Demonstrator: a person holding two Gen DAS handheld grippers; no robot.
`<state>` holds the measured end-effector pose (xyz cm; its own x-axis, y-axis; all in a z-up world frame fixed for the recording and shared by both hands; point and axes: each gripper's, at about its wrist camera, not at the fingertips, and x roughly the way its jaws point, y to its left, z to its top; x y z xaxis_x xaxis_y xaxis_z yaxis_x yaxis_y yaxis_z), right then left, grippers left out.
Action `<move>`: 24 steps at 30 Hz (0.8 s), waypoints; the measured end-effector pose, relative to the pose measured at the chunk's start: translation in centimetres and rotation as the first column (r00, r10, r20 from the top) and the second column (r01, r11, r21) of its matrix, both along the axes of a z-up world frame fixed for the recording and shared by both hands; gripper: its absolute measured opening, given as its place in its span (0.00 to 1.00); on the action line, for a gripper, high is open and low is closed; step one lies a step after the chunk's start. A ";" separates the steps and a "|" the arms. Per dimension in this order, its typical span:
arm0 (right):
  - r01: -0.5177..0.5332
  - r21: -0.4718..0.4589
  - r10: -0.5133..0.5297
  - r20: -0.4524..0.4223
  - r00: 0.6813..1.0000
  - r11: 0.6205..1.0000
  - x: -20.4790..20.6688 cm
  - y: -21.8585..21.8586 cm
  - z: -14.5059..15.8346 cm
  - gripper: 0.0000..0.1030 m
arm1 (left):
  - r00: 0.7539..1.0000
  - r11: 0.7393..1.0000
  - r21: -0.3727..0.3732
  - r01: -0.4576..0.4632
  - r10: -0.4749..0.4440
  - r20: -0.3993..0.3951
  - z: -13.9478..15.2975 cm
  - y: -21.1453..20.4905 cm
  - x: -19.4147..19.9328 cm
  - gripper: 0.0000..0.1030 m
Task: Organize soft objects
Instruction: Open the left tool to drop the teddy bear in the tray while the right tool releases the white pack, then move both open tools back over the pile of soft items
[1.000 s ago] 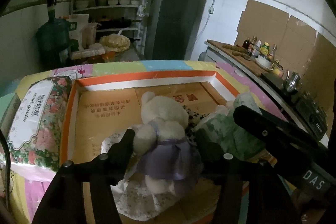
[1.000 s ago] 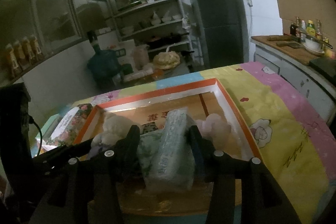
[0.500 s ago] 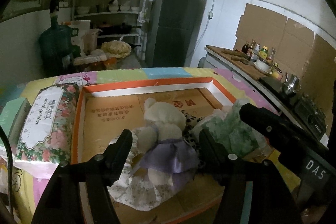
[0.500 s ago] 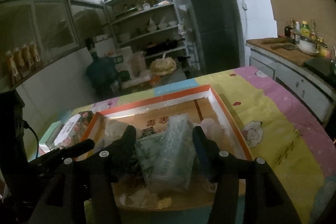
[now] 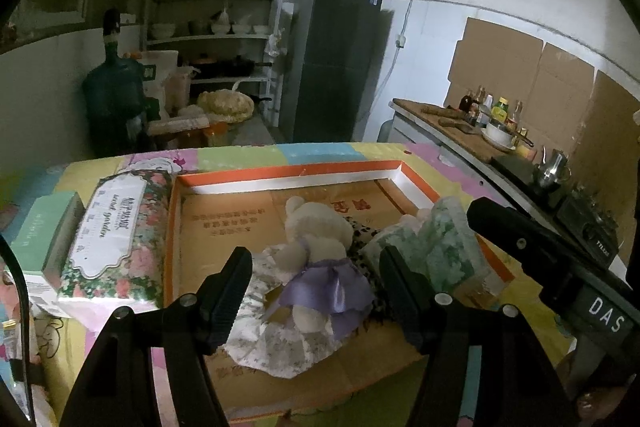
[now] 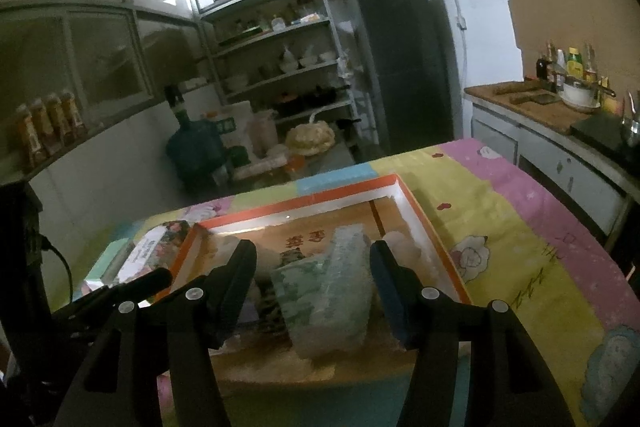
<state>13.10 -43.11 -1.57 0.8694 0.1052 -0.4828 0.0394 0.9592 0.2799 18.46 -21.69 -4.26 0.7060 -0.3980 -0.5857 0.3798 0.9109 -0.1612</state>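
Note:
A white teddy bear (image 5: 316,227) in a purple dress lies on a floral cloth (image 5: 280,347) inside a shallow cardboard tray (image 5: 288,173) with an orange rim. My left gripper (image 5: 316,259) hangs open in front of the bear, its pads clear of it. Right of the bear sits a green patterned soft pack (image 5: 436,247). In the right wrist view that pack (image 6: 328,291) lies between the spread jaws of my right gripper (image 6: 313,251), which is open and not pressing on it. A pale pink plush (image 6: 404,247) rests by the tray's right wall.
A floral tissue pack (image 5: 116,235) and a mint box (image 5: 44,231) lie left of the tray on the patchwork cloth. A counter (image 5: 460,131) with bottles and a kettle runs along the right. Shelves, a dark fridge (image 5: 336,59) and a water jug stand behind.
Both grippers have pulled back and risen a little from the tray. The right jaws have spread off the green pack. The left jaws stand slightly wider around the bear.

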 end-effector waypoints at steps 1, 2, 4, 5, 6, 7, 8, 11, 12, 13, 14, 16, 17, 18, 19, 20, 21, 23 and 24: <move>-0.001 -0.001 0.001 0.002 1.000 1.000 -0.2 0.1 0.1 0.59 | 1.000 1.000 -0.002 -0.001 0.001 0.003 0.1 0.1 -0.1 0.67; -0.002 -0.001 0.002 0.004 1.000 1.000 -0.3 0.2 0.2 0.59 | 1.000 1.000 -0.004 -0.002 0.002 0.007 0.2 0.3 -0.2 0.72; -0.005 -0.003 0.005 0.009 1.000 1.000 -0.6 0.6 0.5 0.59 | 1.000 1.000 -0.008 -0.008 0.008 0.018 0.6 0.7 -0.5 0.73; -0.006 -0.004 0.006 0.011 1.000 1.000 -0.7 0.7 0.6 0.59 | 1.000 1.000 -0.010 -0.011 0.011 0.022 0.7 0.9 -0.7 0.73; -0.010 -0.006 0.010 0.015 1.000 1.000 -1.0 0.9 0.8 0.59 | 1.000 1.000 -0.013 -0.013 0.014 0.026 0.9 1.2 -0.9 0.73; -0.011 -0.007 0.011 0.017 1.000 1.000 -1.1 1.2 0.9 0.59 | 0.999 1.000 -0.013 -0.015 0.016 0.029 1.0 1.3 -1.0 0.73; -0.014 -0.010 0.014 0.021 1.000 1.000 -1.3 1.4 1.1 0.59 | 0.999 1.000 -0.014 -0.019 0.020 0.033 1.2 1.6 -1.2 0.73; -0.021 -0.014 0.022 0.029 0.999 1.000 -1.7 2.1 1.6 0.59 | 0.999 0.999 -0.016 -0.030 0.030 0.042 1.5 2.3 -1.7 0.73; -0.025 -0.016 0.025 0.032 0.999 1.000 -1.9 2.5 1.8 0.59 | 0.998 0.999 -0.016 -0.032 0.033 0.044 1.6 2.5 -1.7 0.73; -0.027 -0.018 0.027 0.033 0.999 0.999 -1.9 2.7 1.9 0.59 | 0.998 0.999 -0.017 -0.037 0.038 0.049 1.8 2.8 -1.9 0.73; -0.029 -0.019 0.030 0.034 0.999 0.999 -2.0 3.0 2.0 0.59 | 0.998 0.999 -0.018 -0.041 0.042 0.052 1.9 3.1 -2.0 0.73; -0.039 -0.022 0.039 0.038 0.998 0.999 -2.1 3.6 2.3 0.60 | 0.997 0.999 -0.021 -0.050 0.051 0.059 2.1 3.7 -2.3 0.74; -0.044 -0.024 0.045 0.042 0.998 0.999 -2.3 4.0 2.5 0.60 | 0.996 0.998 -0.022 -0.055 0.057 0.063 2.3 4.0 -2.5 0.74; -0.048 -0.025 0.049 0.043 0.998 0.999 -2.3 4.3 2.6 0.60 | 0.996 0.998 -0.024 -0.062 0.063 0.067 2.4 4.5 -2.6 0.75; -0.053 -0.027 0.054 0.045 0.998 0.998 -2.3 4.6 2.7 0.60 | 0.995 0.998 -0.024 -0.066 0.068 0.069 2.5 4.7 -2.8 0.75; -0.059 -0.029 0.060 0.046 0.997 0.998 -2.3 4.9 2.8 0.60 | 0.995 0.997 -0.025 -0.073 0.074 0.073 2.6 5.1 -3.0 0.75; -0.064 -0.032 0.066 0.048 0.997 0.997 -2.4 5.3 3.0 0.60 | 0.994 0.997 -0.025 -0.078 0.079 0.077 2.7 5.4 -3.1 0.75; -0.074 -0.036 0.076 0.052 0.996 0.997 -2.6 6.0 3.3 0.60 | 0.992 0.996 -0.022 -0.091 0.093 0.085 3.0 6.2 -3.4 0.75; -0.078 -0.037 0.080 0.054 0.995 0.996 -2.6 6.3 3.4 0.60 | 0.991 0.995 -0.023 -0.097 0.099 0.088 3.1 6.6 -3.5 0.75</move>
<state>10.51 -36.80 1.82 0.8844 0.1584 -0.4389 -0.0513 0.9680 0.2458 14.94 -15.05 -1.21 0.7910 -0.3343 -0.5124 0.3021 0.9417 -0.1480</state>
